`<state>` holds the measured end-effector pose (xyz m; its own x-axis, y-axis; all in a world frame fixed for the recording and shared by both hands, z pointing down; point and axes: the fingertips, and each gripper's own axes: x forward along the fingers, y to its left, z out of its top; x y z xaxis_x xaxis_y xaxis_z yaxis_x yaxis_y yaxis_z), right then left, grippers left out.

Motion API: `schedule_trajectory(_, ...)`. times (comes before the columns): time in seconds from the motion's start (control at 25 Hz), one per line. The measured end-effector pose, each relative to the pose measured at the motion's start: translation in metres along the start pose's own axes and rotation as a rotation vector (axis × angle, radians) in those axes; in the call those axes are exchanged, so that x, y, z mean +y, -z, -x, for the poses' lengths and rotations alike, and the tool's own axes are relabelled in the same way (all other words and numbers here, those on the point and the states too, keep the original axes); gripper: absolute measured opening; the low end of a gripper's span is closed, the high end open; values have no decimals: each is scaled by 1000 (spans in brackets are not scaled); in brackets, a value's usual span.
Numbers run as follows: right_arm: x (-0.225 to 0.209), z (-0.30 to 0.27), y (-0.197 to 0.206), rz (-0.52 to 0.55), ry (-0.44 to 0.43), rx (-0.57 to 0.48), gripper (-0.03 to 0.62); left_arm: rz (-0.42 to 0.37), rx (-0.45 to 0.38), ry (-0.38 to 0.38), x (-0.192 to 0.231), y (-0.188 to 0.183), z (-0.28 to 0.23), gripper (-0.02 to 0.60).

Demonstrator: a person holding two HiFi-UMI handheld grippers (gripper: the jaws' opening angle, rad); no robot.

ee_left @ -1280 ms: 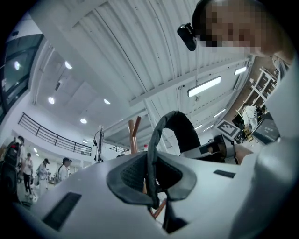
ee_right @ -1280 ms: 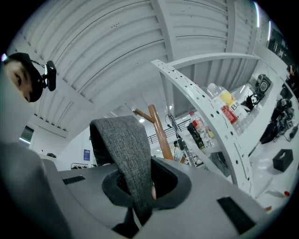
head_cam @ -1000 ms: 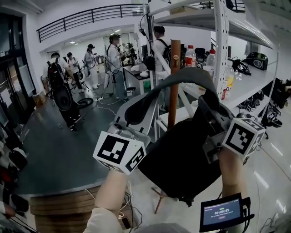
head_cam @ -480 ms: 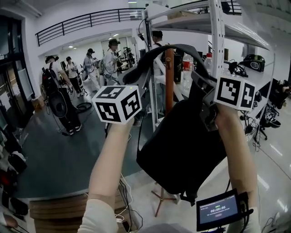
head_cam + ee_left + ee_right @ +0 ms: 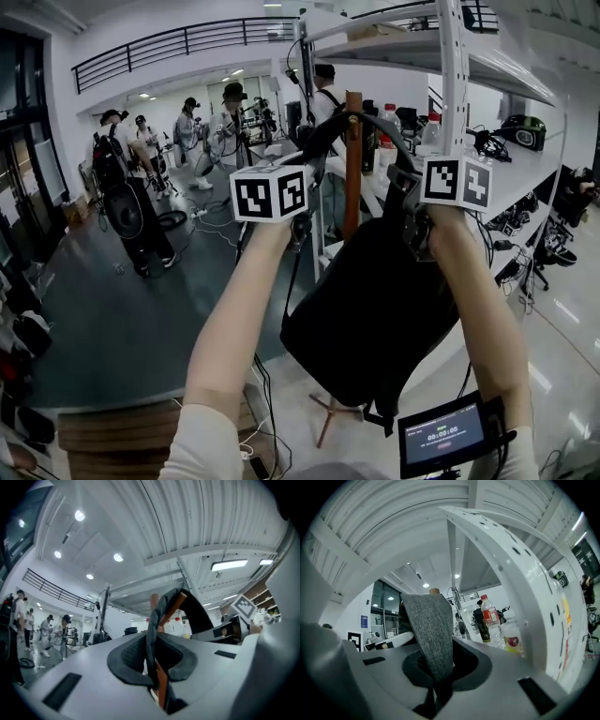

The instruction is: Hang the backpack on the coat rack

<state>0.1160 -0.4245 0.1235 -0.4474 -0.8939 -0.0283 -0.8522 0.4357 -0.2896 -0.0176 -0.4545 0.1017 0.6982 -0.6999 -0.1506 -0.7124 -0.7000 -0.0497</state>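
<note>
Holding one backpack (image 5: 375,300), left hand-held gripper (image 5: 152,660) and right hand-held gripper (image 5: 436,667) clamp its strap (image 5: 429,630).

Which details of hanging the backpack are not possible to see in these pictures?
- Head view: any hooks on the coat rack, hidden by the strap and backpack.
- Left gripper view: most of the rack's pole, behind the strap clamped by the left gripper.
- Right gripper view: the same, behind the right gripper's strap.
</note>
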Motion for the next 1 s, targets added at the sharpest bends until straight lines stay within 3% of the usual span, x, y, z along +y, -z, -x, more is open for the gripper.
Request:
schedule_trajectory(0.12, -6, -7, 15, 42, 7, 3, 40, -2, -22, 66, -19, 17, -5, 34)
schedule_trajectory(0.24, -9, -13, 19, 131, 25, -15, 40, -72, -75, 45, -28, 20, -9, 34)
schedule_trajectory(0.36, -14, -20, 25, 204, 25, -23, 40, -49, -127, 69, -32, 23, -16, 34)
schedule_trajectory(0.64, -1, -31, 48, 307, 13, -38, 40, -159, -230, -21, -39, 30, -11, 34)
schedule_trajectory(0.84, 13, -32, 62, 530, 105, -60, 40, -238, -292, -72, -48, 33, 1, 34)
schedule_trajectory(1.0, 17, -31, 68, 670, 178, -78, 40, -230, -329, -47, -55, 29, 21, 34)
